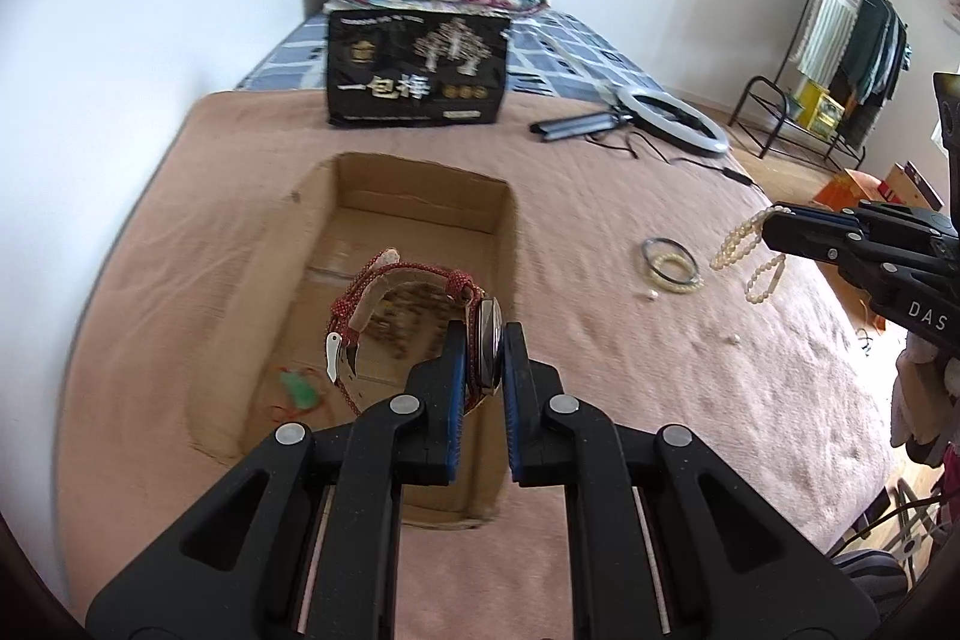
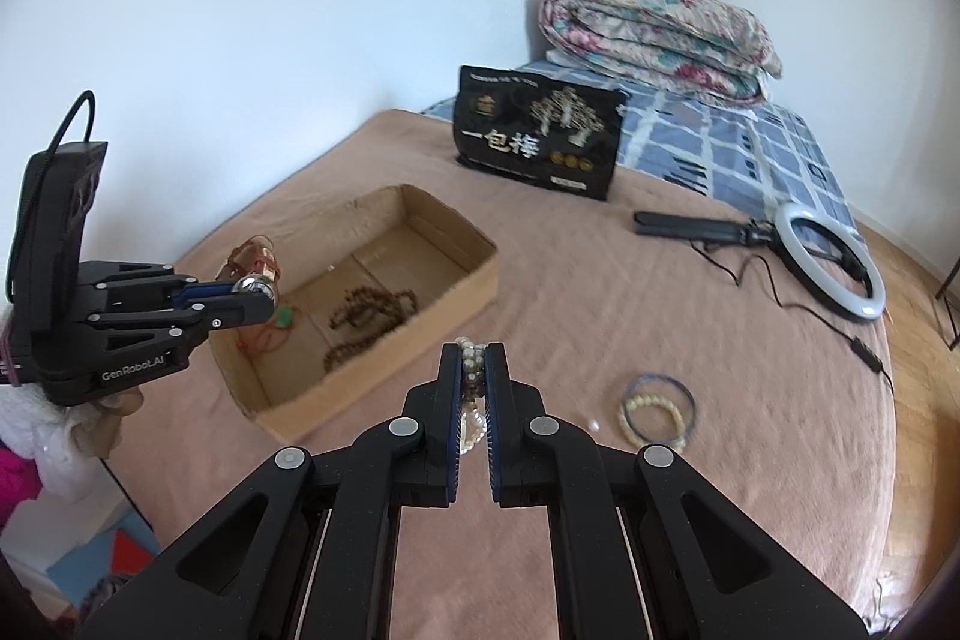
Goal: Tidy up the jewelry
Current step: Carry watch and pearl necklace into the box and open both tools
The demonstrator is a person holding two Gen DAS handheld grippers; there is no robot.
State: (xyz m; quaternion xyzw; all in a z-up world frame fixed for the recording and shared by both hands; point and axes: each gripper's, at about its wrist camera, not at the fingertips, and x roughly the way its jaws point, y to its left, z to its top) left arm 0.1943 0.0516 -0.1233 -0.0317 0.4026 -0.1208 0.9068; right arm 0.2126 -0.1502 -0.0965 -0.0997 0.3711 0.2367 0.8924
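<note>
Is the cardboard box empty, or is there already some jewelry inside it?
Not empty. The box holds dark beads and a green pendant on its floor. The watch and pearls are in the grippers, not in it.

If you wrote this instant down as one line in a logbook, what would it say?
left gripper: shut on red-strapped wristwatch above cardboard box | right gripper: shut on cream bead bracelets | dark ring and pale bead bracelet: on blanket

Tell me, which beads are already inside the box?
The dark brown bead string lying on the cardboard box floor. The pale bead strand hangs clamped in the right gripper, and the cream bracelet rests on the blanket outside.
</note>
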